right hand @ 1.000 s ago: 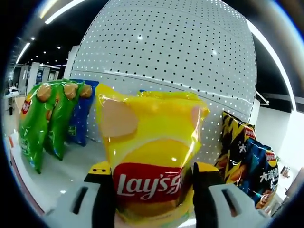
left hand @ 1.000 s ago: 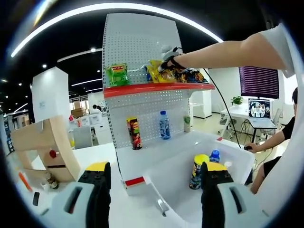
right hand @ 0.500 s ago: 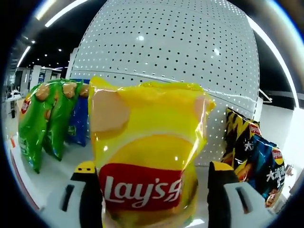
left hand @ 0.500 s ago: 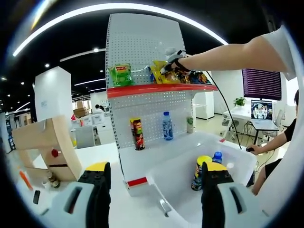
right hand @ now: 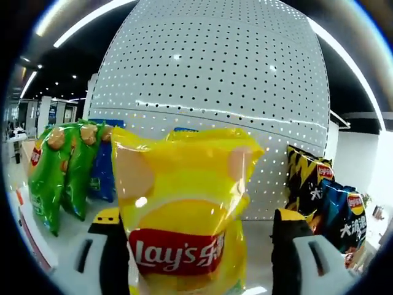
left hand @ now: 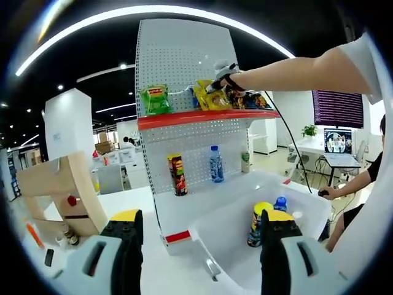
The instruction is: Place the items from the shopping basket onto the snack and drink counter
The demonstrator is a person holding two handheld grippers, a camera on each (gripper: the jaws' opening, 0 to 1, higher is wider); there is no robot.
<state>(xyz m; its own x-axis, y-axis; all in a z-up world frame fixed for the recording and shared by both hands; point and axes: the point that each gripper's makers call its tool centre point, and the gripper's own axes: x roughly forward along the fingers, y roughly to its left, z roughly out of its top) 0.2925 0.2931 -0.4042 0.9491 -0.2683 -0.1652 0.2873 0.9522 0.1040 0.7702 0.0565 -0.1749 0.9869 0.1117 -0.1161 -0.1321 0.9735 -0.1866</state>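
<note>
- Since the earlier frames the right gripper has spread its jaws; the yellow chip bag now stands free between them at centre frame, the jaws clear of its sides, so the grip looks released.
- Left gripper: jaws wide apart at bottom centre of its view, grasping nothing, hovering above the basket.
- Left gripper view, left to right: a wooden stand at left; the counter's red-edged upper shelf at centre; the person's arm reaching in from the upper right.
- Lower shelf at centre frame: a snack can, a water bottle.
- Right gripper view, left to right: green bags at left, the yellow bag at centre, dark blue bags at right, all against the pegboard.
- Progress, judged: chip bag placed. Still left in the basket at lower right of the left gripper view: a yellow-lidded can and a blue-capped bottle.
- Obstacles: neighbouring bags stand close on either side of the yellow one; withdrawing carelessly could tip it.
</note>
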